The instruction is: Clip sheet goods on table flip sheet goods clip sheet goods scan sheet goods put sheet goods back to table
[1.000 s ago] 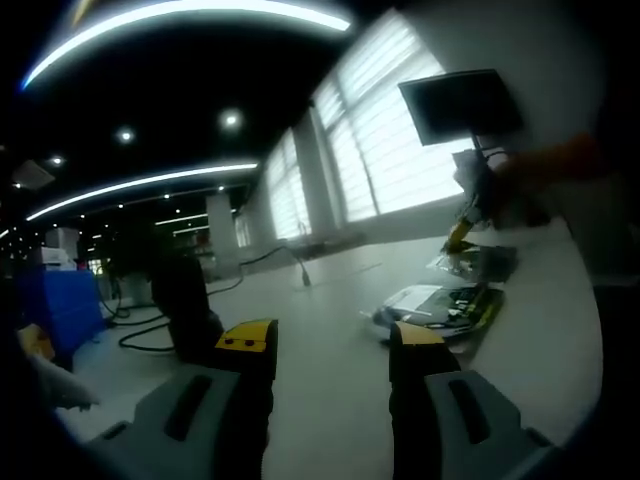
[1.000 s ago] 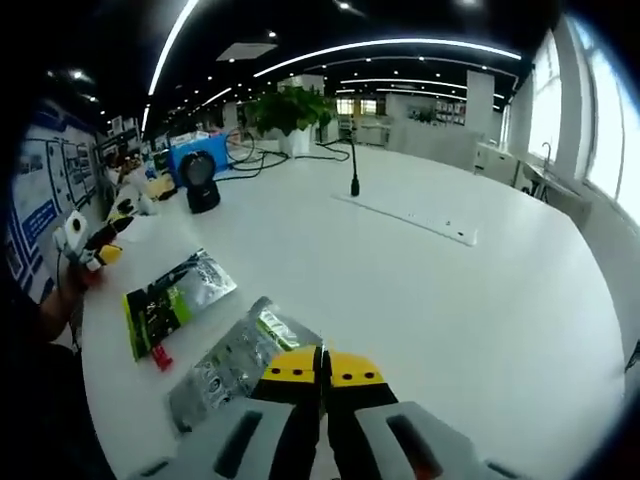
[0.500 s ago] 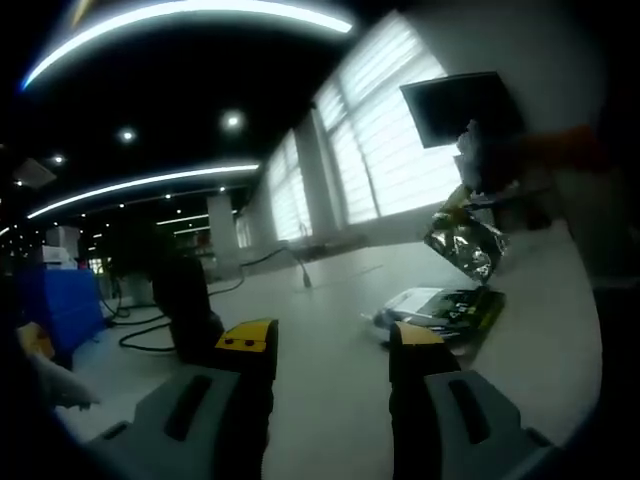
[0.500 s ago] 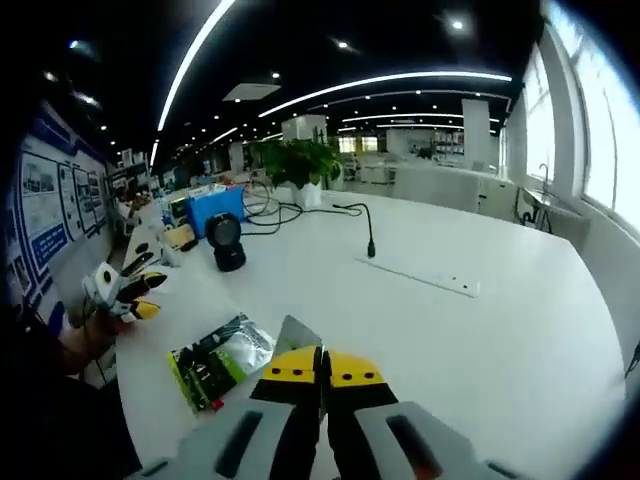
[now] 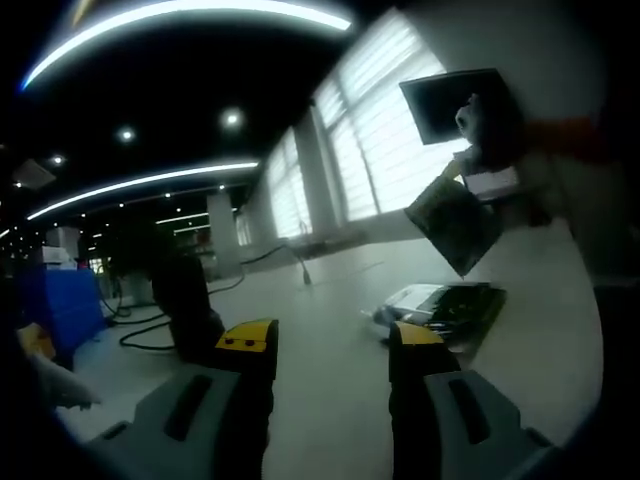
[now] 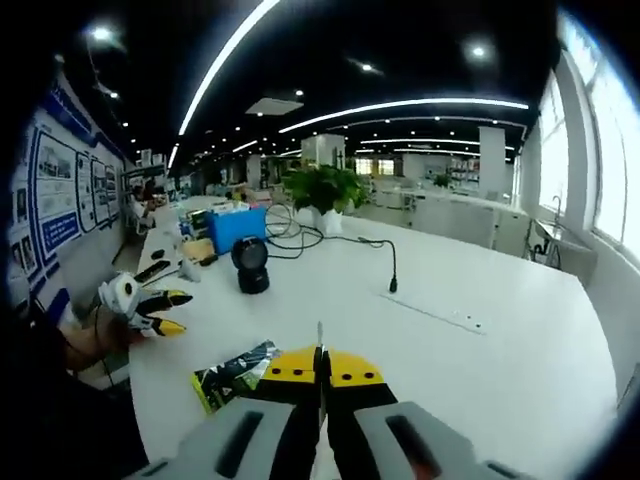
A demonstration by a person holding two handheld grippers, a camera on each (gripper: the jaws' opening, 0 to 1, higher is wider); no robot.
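Note:
In the right gripper view my right gripper [image 6: 321, 364] is shut on a thin sheet packet, seen edge-on as a sliver [image 6: 319, 335] above the yellow tips. The left gripper view shows that silvery packet [image 5: 455, 222] hanging in the air over the table, with the right gripper [image 5: 478, 118] holding it from above. A second green and black packet [image 5: 447, 304] [image 6: 236, 368] lies flat on the white table [image 6: 480, 390]. My left gripper [image 5: 331, 345] is open and holds nothing, low over the table; it also appears at the left as the left gripper [image 6: 140, 302].
A black scanner on a stand [image 6: 250, 265] [image 5: 186, 296] sits mid-table. Behind it are a blue box [image 6: 235, 225], cables and a plant [image 6: 320, 186]. A power strip [image 6: 440, 314] and a small black mic [image 6: 392, 284] lie to the right. A monitor [image 5: 452, 102] stands by the windows.
My right gripper has lifted the silvery packet off the table and raised it, turning it edge-on to its own camera. The left gripper has stayed still and open.

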